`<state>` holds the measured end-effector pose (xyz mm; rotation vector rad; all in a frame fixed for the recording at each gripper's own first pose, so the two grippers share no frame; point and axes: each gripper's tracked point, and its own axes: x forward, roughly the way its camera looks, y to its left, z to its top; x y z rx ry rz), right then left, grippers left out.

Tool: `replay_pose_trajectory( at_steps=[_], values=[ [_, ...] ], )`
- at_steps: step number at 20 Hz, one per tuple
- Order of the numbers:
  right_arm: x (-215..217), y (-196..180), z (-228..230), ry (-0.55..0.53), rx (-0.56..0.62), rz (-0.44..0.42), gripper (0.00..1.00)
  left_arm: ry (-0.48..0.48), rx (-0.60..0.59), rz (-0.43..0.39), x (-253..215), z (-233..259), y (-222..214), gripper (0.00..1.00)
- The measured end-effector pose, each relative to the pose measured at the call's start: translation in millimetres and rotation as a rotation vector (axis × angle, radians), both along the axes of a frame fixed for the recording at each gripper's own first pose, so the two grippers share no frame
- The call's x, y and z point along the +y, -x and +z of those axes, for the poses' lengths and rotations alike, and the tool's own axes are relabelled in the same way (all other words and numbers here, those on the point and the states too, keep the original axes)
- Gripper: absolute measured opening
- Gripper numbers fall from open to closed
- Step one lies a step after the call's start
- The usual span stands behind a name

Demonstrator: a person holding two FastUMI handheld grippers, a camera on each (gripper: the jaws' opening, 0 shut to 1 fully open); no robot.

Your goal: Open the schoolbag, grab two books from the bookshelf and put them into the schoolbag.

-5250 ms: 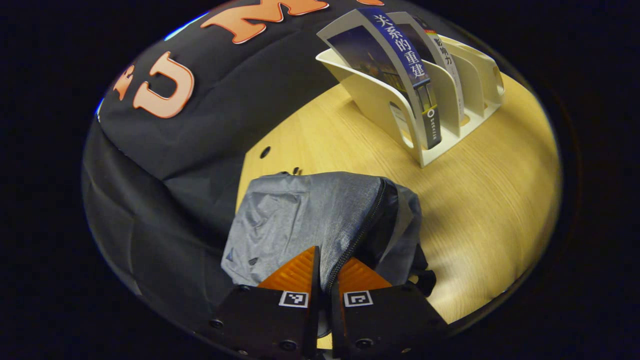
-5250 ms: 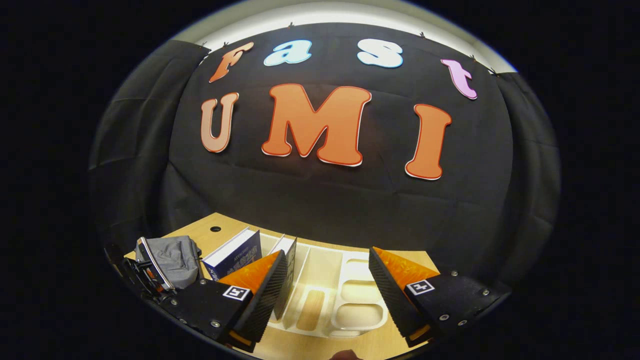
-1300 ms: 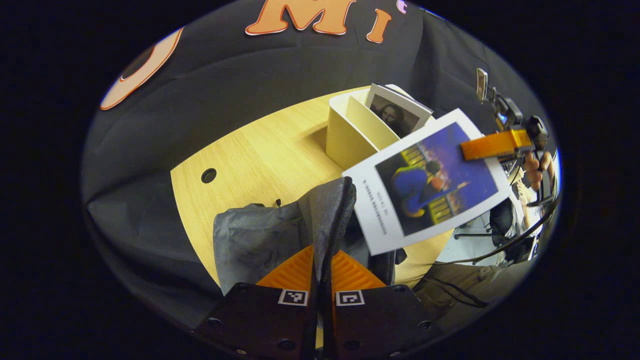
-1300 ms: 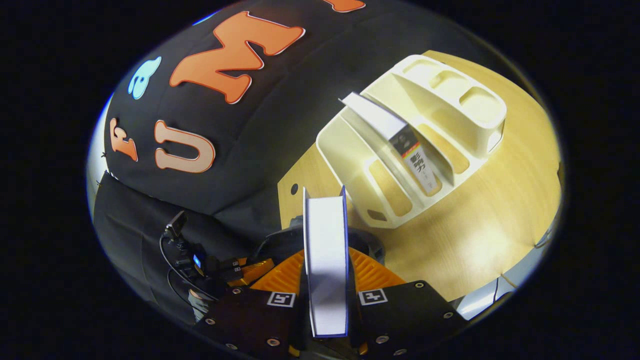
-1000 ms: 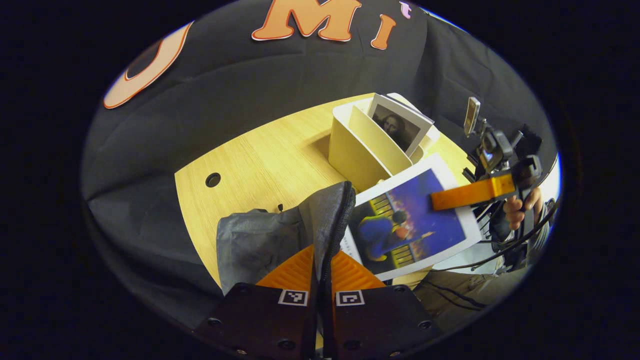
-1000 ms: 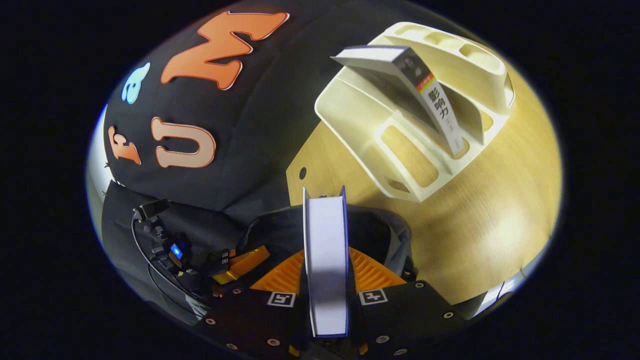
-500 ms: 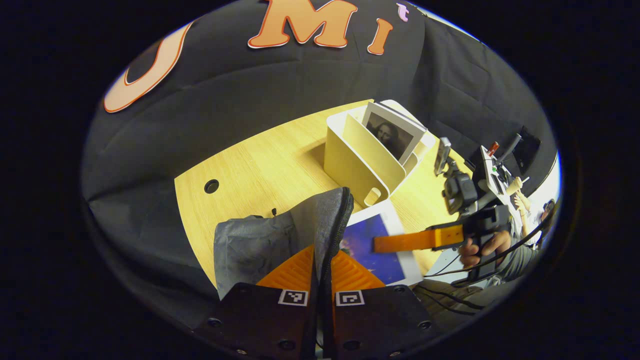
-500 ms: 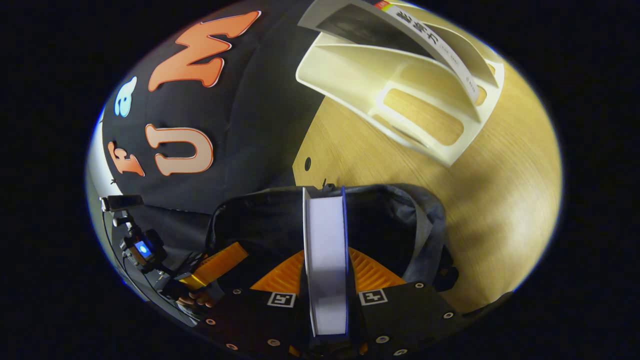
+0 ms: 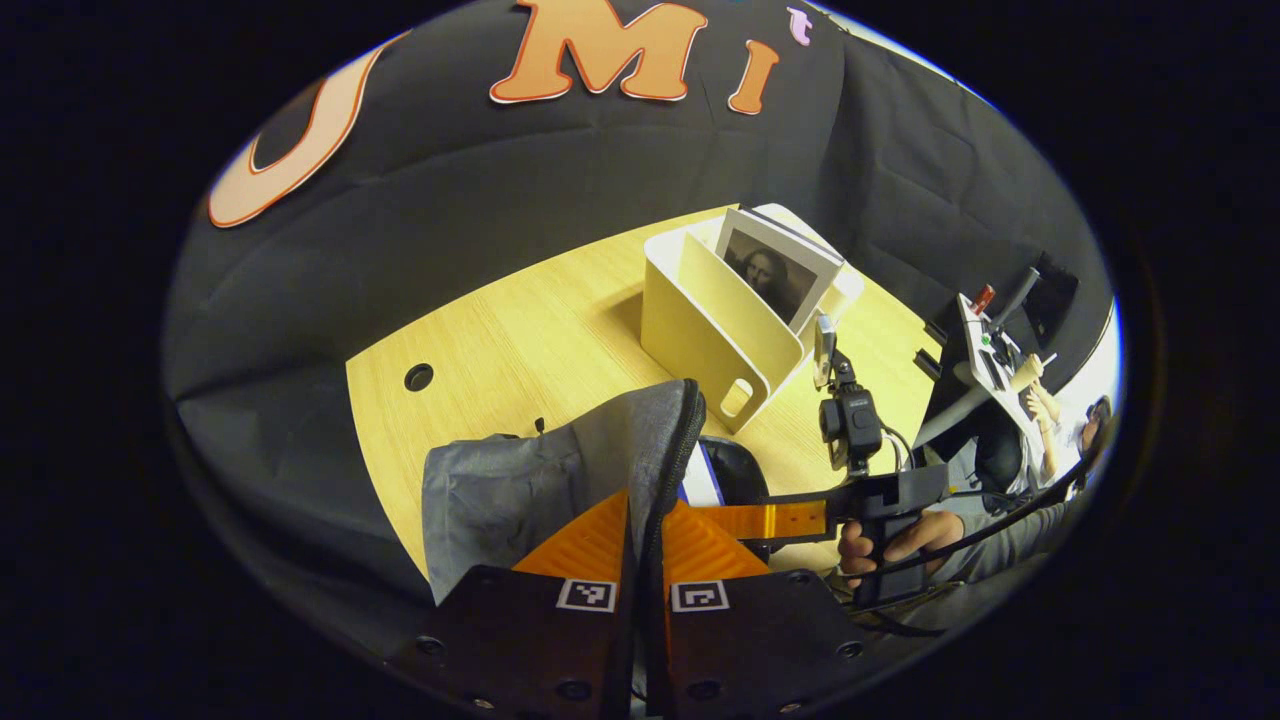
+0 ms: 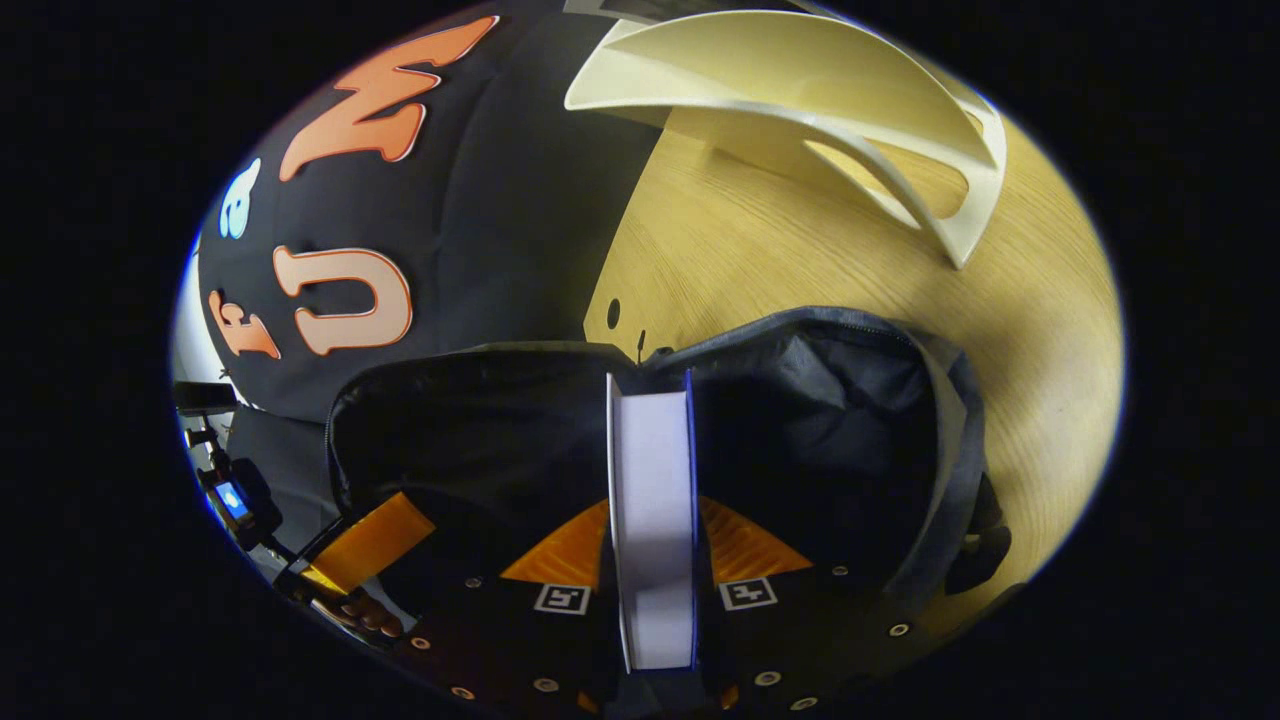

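My left gripper [image 9: 645,510] is shut on the zip edge of the grey schoolbag [image 9: 500,490] and holds its mouth apart. My right gripper [image 10: 650,510] is shut on a white-edged book [image 10: 650,440], which stands upright inside the bag's dark opening [image 10: 800,420]. In the left gripper view a blue corner of that book [image 9: 700,487] shows just behind the zip edge, with one of the right gripper's fingers [image 9: 770,520] beside it and a hand [image 9: 890,545] holding that gripper. The cream bookshelf [image 9: 700,320] holds another book with a portrait cover [image 9: 775,275].
The bag and the bookshelf [image 10: 800,80] stand on a pale wooden table [image 10: 800,260] with a cable hole [image 9: 419,377] near its back edge. Black cloth walls close in the back and left. Beyond the table's right side is a desk [image 9: 985,350] with another person.
My right gripper has carried the book down from beside the bookshelf into the bag's mouth. My left gripper has kept its hold on the zip edge.
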<state>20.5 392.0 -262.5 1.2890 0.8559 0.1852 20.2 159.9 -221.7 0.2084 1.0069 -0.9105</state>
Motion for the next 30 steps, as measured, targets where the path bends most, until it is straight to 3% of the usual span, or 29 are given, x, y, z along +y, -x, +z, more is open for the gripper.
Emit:
replay_pose_trajectory(
  at_steps=[1,2,3,4,5,9,15,21,26,30],
  values=[
    [-2,2,-6,0.027,0.03,0.012,0.36,0.001,0.0,0.012,1,0,-1,0.06],
    [-7,11,-11,0.067,0.06,0.035,0.38,0.0,-0.001,0.019,3,-1,-3,0.06],
    [-12,21,-14,0.103,0.09,0.069,0.31,0.007,0.004,0.031,4,-1,-5,0.06],
    [-19,32,-16,0.139,0.116,0.105,0.41,0.017,0.014,0.044,2,-1,-4,0.06],
    [-26,43,-16,0.176,0.134,0.14,0.71,0.019,0.018,0.059,2,-2,-5,0.06],
    [-70,67,-1,0.305,0.15,0.253,0.96,0.018,0.026,0.095,2,-12,-4,0.06],
    [-156,61,40,0.475,0.15,0.278,0.98,0.007,0.045,0.147,-1,-24,0,0.06],
    [-243,52,76,0.655,0.165,0.368,0.99,-0.013,0.062,0.186,-6,-32,6,0.06],
    [-300,7,105,0.769,0.137,0.407,0.98,-0.034,0.086,0.228,-10,-40,14,0.06],
    [-320,-31,114,0.855,0.103,0.482,0.99,-0.057,0.107,0.27,-9,-39,15,0.06]
  ],
)
